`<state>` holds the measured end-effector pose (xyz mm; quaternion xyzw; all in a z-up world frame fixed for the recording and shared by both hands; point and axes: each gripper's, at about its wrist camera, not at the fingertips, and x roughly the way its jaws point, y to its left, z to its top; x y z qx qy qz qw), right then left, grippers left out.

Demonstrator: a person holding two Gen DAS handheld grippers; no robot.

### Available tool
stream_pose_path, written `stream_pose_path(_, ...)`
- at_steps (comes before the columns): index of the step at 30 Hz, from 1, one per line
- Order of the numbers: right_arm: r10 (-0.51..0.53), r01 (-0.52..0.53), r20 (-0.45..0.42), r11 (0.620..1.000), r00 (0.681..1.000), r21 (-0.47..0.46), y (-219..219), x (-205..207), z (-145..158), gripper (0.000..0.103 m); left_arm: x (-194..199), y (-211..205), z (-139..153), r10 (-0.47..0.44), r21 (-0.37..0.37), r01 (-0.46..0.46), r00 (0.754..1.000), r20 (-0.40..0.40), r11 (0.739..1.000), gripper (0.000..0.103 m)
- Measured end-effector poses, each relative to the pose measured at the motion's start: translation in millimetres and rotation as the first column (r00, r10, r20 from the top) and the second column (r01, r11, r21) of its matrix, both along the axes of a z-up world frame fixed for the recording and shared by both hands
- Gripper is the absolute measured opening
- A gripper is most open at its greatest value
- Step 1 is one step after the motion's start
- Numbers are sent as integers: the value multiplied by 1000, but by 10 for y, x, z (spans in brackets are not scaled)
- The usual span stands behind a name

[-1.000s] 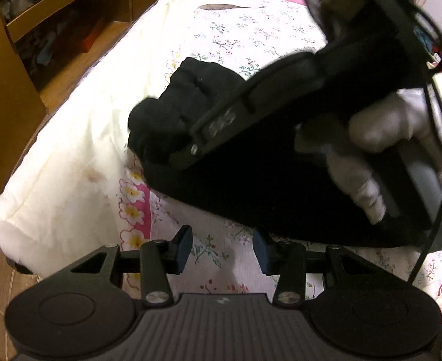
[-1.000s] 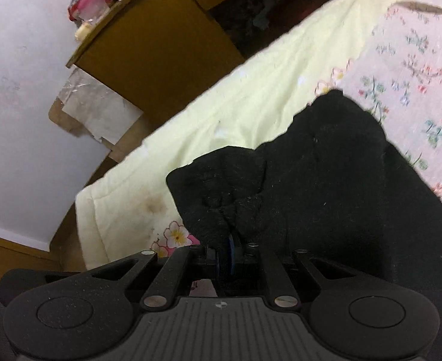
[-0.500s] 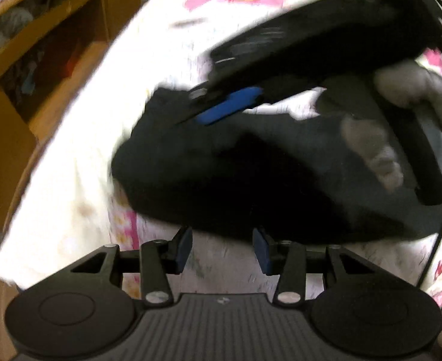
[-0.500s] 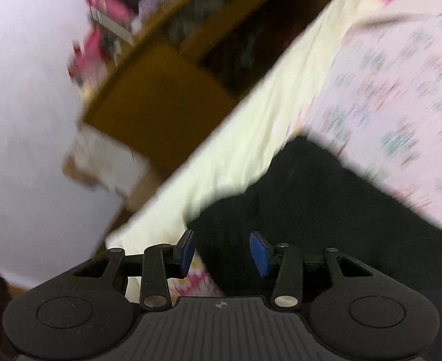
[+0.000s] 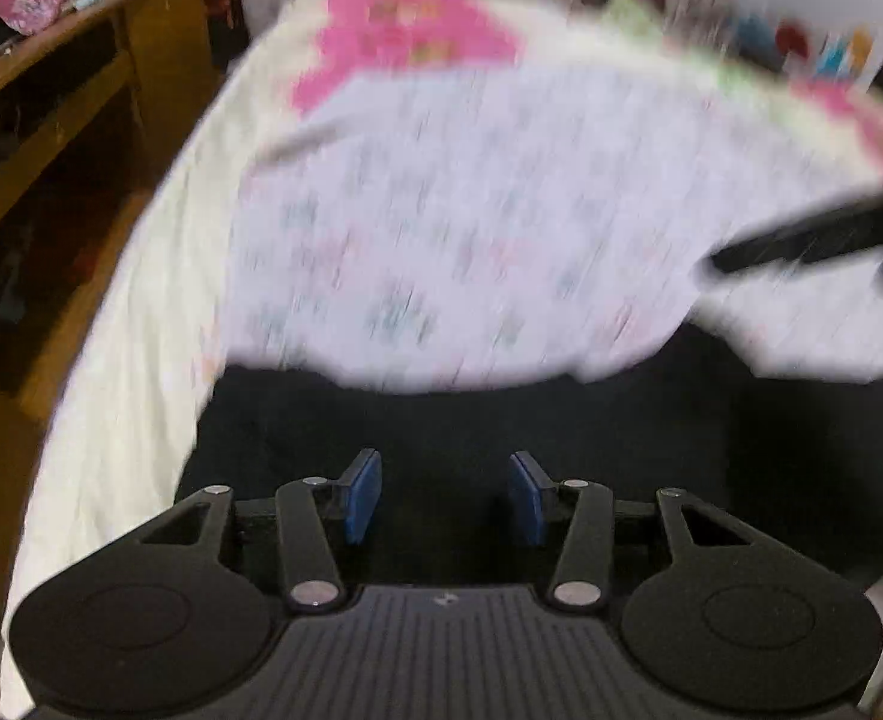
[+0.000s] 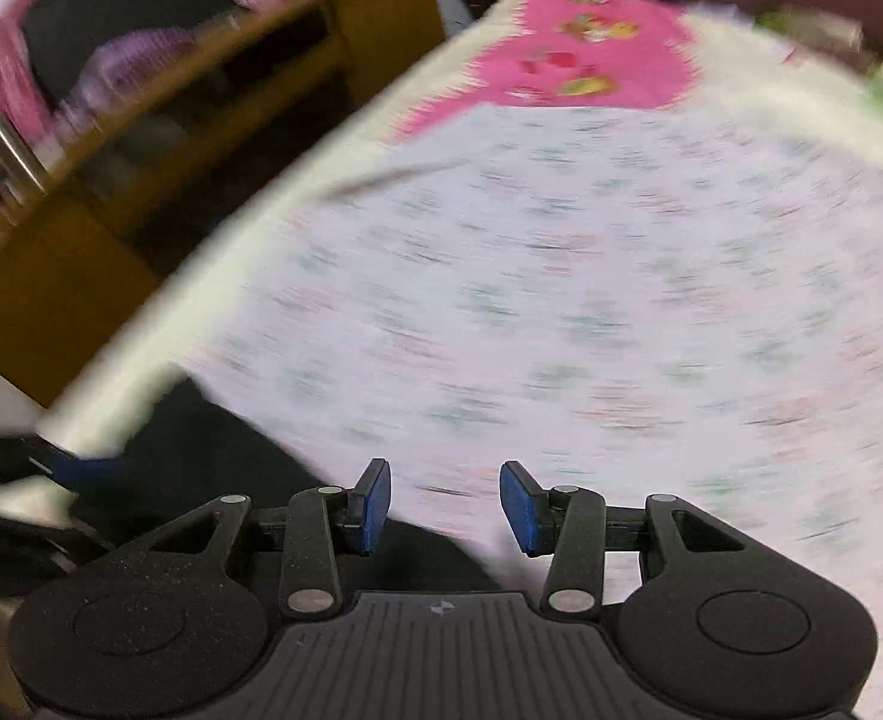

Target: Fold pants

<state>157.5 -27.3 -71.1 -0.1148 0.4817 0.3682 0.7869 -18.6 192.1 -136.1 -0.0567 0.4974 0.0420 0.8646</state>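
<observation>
The black pants point(image 5: 501, 420) lie spread on the flowered bedsheet point(image 5: 471, 228), near its left edge. My left gripper point(image 5: 444, 495) hangs just over them with its jaws opening. The blue pads point(image 5: 362, 495) stand apart and press on nothing. In the same blurred view the right gripper point(image 5: 801, 240) shows as a dark bar at the right, above the sheet. In the right wrist view my right gripper point(image 6: 446, 507) is open and empty over the sheet, at the edge of the pants point(image 6: 213, 468). The left gripper's blue pad point(image 6: 81, 468) shows at far left.
A wooden shelf unit point(image 5: 39, 138) stands along the left side of the bed, also seen in the right wrist view point(image 6: 159, 138). A pink patterned patch point(image 6: 579, 60) lies at the far end of the sheet. The cream quilt edge point(image 5: 129, 360) hangs down on the left.
My right gripper let go of the bunched black cloth, opened, and swung up and away to the right. My left gripper moved forward over the pants. Both views are now motion-blurred.
</observation>
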Motion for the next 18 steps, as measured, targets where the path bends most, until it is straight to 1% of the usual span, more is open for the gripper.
stream_pose_path(2,48,-46,21,996,999,-82,-77,39,-166,30,-76,-6,-244,9,16,-7,994,-113,1000,55)
stream_pose_path(3,89,-86,17,989,996,-124,-90,39,-263,29,-121,19,-333,17,12,-16,988,-152,1000,56)
stream_pose_path(4,133,-130,8,980,991,-149,-103,25,-346,29,-168,54,-394,20,-1,-20,985,-171,1000,56)
stream_pose_path(5,173,-171,-2,972,985,-164,-99,19,-408,27,-191,88,-419,18,-11,-20,984,-177,1000,57)
stream_pose_path(7,245,-246,-29,949,969,-196,-99,-9,-520,27,-192,109,-430,18,-20,-22,982,-186,1000,57)
stream_pose_path(9,316,-325,-78,928,946,-182,-105,-4,-568,26,-158,88,-430,18,-12,-21,979,-205,1000,57)
stream_pose_path(13,409,-424,-140,900,902,-99,-89,19,-532,27,-37,66,-476,15,8,-13,973,-230,1000,58)
stream_pose_path(16,448,-459,-158,888,880,-35,-8,69,-559,27,43,50,-519,21,10,-19,970,-243,1000,59)
stream_pose_path(18,469,-476,-127,879,874,-25,117,58,-654,27,82,48,-515,19,13,-16,968,-249,1000,60)
